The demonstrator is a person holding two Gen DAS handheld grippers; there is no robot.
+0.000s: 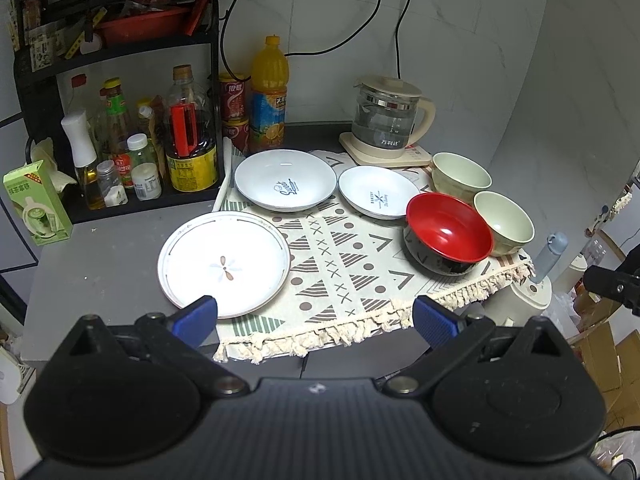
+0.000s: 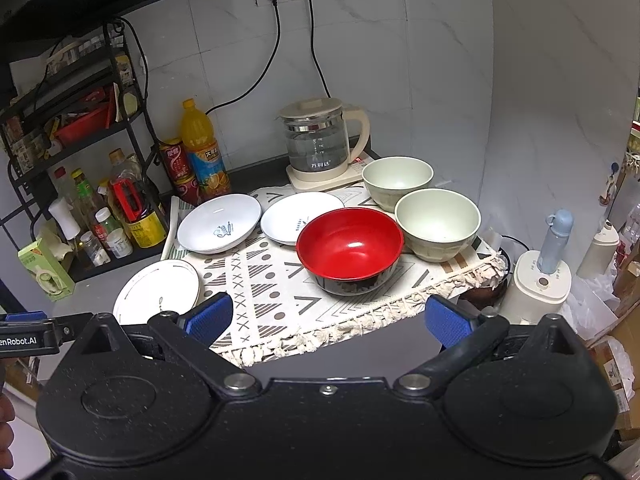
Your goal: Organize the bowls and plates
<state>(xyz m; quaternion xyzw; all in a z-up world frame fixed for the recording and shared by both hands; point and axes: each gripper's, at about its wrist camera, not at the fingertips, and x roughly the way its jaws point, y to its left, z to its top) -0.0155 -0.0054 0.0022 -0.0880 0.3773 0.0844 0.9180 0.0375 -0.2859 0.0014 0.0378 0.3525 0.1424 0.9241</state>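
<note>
A large white plate with a leaf mark [image 1: 224,264] [image 2: 157,294] lies at the front left, half on the patterned mat [image 1: 340,280] [image 2: 272,280]. Two white dishes [image 1: 285,179] [image 1: 378,192] sit at the mat's back, also in the right wrist view [image 2: 218,223] [image 2: 292,216]. A red bowl [image 1: 448,236] [image 2: 350,246] and two pale green bowls [image 1: 460,176] [image 1: 504,220] [image 2: 396,182] [image 2: 438,224] stand on the right. My left gripper [image 1: 316,316] is open and empty above the mat's front edge. My right gripper [image 2: 328,316] is open and empty in front of the red bowl.
A glass kettle [image 1: 386,118] [image 2: 320,144] stands on its base behind the dishes. A black rack of bottles and jars [image 1: 140,152] [image 2: 92,208], an orange juice bottle [image 1: 269,92] and red cans stand at the left. A green carton [image 1: 36,204] sits at the far left. A white appliance [image 2: 540,276] stands beyond the table's right edge.
</note>
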